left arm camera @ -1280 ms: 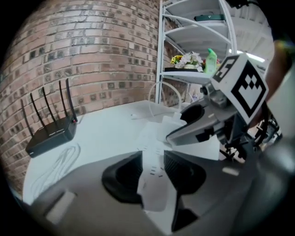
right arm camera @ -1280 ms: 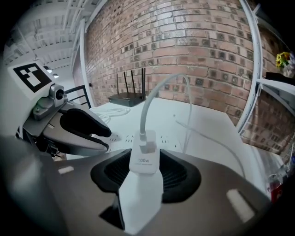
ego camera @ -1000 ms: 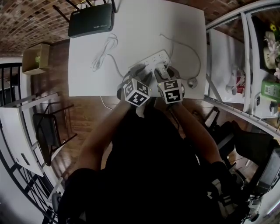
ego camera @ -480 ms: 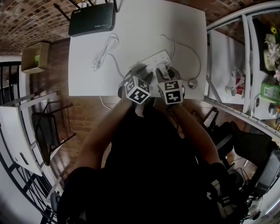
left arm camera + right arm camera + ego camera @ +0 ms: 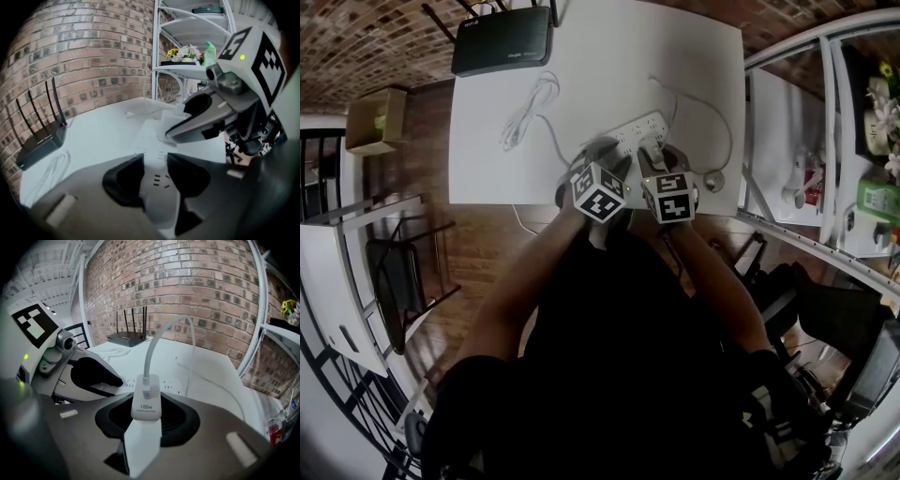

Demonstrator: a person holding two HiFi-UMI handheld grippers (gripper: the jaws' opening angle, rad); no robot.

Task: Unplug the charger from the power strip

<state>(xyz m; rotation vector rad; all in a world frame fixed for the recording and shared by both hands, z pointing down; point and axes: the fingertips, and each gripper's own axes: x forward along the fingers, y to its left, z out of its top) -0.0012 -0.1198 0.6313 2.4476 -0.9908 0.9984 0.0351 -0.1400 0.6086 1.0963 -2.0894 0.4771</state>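
Note:
A white power strip (image 5: pixel 630 127) lies on the white table (image 5: pixel 581 66). My left gripper (image 5: pixel 155 162) is shut on the strip's near end (image 5: pixel 157 183), one black pad against each side. A white charger marked 100W (image 5: pixel 146 405) stands plugged into the strip, and its white cable (image 5: pixel 157 341) arcs up and away to the right. My right gripper (image 5: pixel 146 414) has just been closing with the charger between its jaws, and its pads now press on the charger's sides. In the head view the two grippers sit side by side, left (image 5: pixel 602 152) and right (image 5: pixel 652 150).
A black router (image 5: pixel 502 39) with antennas sits at the table's far left corner. A loose coiled white cable (image 5: pixel 525 111) lies in front of it. A small round object (image 5: pixel 713 178) rests near the front right edge. A white metal shelf (image 5: pixel 787 112) stands to the right.
Both grippers have stayed over the power strip. Only the head view has shifted slightly.

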